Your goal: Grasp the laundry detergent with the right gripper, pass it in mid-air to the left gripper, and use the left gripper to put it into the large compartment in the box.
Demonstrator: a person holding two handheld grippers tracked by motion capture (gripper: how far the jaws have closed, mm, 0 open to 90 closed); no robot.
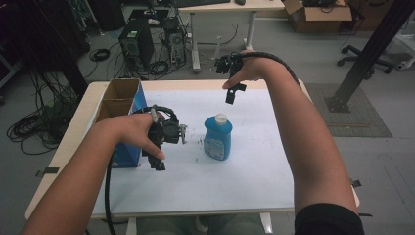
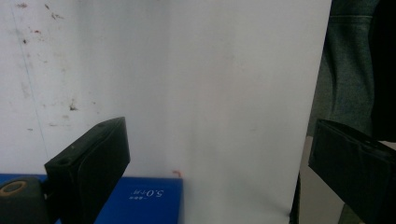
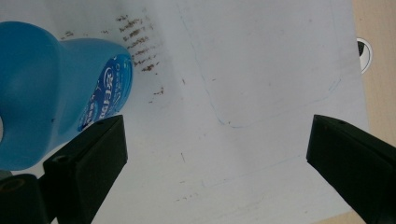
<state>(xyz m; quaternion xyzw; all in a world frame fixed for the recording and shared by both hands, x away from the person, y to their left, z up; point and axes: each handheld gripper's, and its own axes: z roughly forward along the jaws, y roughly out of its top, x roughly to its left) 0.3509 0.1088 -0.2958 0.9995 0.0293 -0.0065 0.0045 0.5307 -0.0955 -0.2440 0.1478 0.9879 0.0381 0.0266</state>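
A blue bottle [image 1: 218,137] with a white cap stands upright near the middle of the white table sheet [image 1: 254,166]. My left gripper [image 1: 157,161] hovers low to its left, in front of a blue cardboard box [image 1: 128,152], jaws wide apart with nothing between them. In the left gripper view the box's blue side [image 2: 149,200] lies at the bottom, under the jaws. My right gripper [image 1: 234,93] hangs above the sheet behind the bottle, pointing down, jaws open and empty. The right gripper view has the bottle [image 3: 46,93] at the left, outside the jaws.
The box [image 1: 120,98] is open at the top and stands at the sheet's left edge. A person's legs [image 2: 348,70] are past the table's near edge. Computers, cables, a desk and a black post [image 1: 367,54] stand on the floor beyond the table.
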